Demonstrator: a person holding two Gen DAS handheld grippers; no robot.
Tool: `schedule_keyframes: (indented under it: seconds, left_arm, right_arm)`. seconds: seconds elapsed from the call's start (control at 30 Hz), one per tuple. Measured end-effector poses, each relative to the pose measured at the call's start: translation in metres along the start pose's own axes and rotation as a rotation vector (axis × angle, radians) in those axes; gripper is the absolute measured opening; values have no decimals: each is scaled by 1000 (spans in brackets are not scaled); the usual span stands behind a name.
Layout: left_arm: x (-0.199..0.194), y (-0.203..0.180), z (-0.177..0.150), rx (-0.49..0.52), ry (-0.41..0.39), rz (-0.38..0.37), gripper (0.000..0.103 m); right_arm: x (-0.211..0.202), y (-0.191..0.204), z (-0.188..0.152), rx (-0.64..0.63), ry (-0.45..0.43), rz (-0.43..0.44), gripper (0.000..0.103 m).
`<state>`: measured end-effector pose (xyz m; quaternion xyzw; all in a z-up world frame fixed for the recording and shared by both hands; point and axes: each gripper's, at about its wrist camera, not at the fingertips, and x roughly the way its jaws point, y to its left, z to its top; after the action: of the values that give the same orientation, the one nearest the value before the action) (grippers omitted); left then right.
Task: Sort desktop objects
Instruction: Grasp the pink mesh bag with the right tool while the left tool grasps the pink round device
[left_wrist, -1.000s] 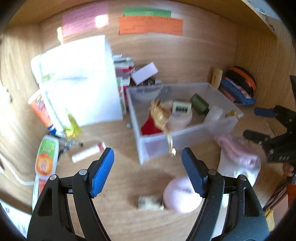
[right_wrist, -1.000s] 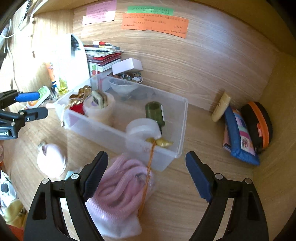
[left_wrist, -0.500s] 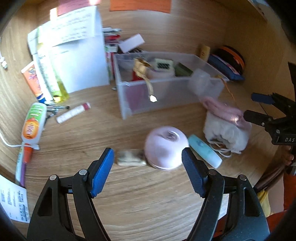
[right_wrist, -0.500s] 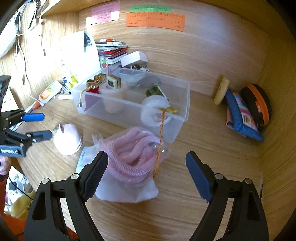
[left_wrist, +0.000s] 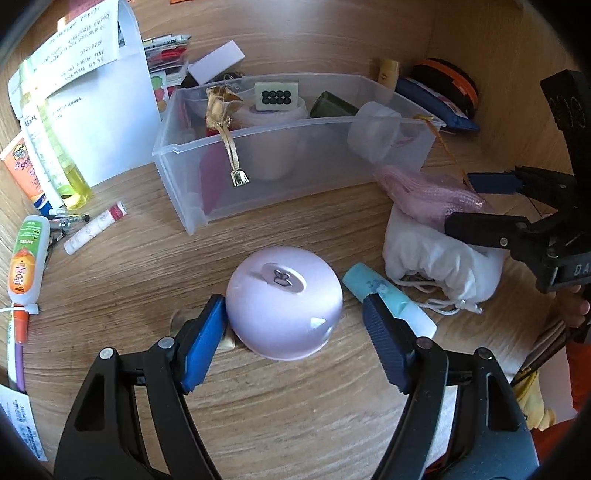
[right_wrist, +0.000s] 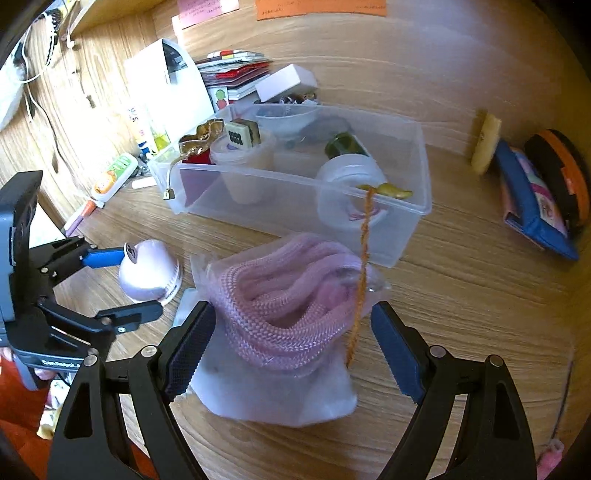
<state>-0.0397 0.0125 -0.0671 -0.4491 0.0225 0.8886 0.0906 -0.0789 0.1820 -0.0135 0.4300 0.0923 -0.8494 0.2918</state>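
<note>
The left gripper (left_wrist: 293, 334) straddles a pale lilac, dome-shaped plastic container (left_wrist: 283, 302) lying rim-down on the wooden desk (left_wrist: 295, 424); its left pad sits against the dome's side at about nine o'clock, while the right pad stands clear at three o'clock, so nothing is clamped yet. The likeliest trouble, as I judge it, is the smooth rounded shell squirting out toward twelve o'clock when the jaws close, since the pads meet a curved, glossy wall low down near the rim. A second risk is the right pad catching the pale turquoise tube (left_wrist: 384, 299) that lies just beside the dome at about two o'clock, or the left pad dragging the small beige block (left_wrist: 225, 343) half hidden behind it. The right gripper (right_wrist: 291, 347) is released too, its jaws spread wide around a coil of pink braided cord in a clear plastic bag (right_wrist: 288, 295) (the bag rests on a white cloth pouch (right_wrist: 273, 398)). An orange string (right_wrist: 362, 266) hangs from the rim of the clear plastic storage box (right_wrist: 413, 206) at twelve o'clock and crosses the bag; closing there could pinch the string and tug the box. The bag looks soft and slippery, so it may crumple instead of lifting
</note>
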Motion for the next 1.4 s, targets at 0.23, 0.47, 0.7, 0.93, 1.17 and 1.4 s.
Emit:
schedule_keyframes:
  seconds: [0.23,0.47,0.7,0.93,1.17,1.4]
  left_arm:
    - [-1,9,-1,-22,-10,8,63]
    - [-1,16,-2,-53,-29,13,62]
    - [-19,19,0,-72,-77,18,62]
    - [-35,22,-6,-78,-107,21,62]
    - [-35,28,-12,-96,-99,5,62]
    - [-34,25,-10,-97,-104,-19,62]
  right_arm:
    - [-2,-8,2,-3,-18,-12,89]
    - [-29,2,1,-72,-72,-133,91]
    - [-36,36,-2,-169,-103,-88,89]
    - [-5,41,0,-158,-21,-73,49]
    - [-4,24,6,-117,-10,-62,39]
    - [-15,8,15,-66,-39,-63,33]
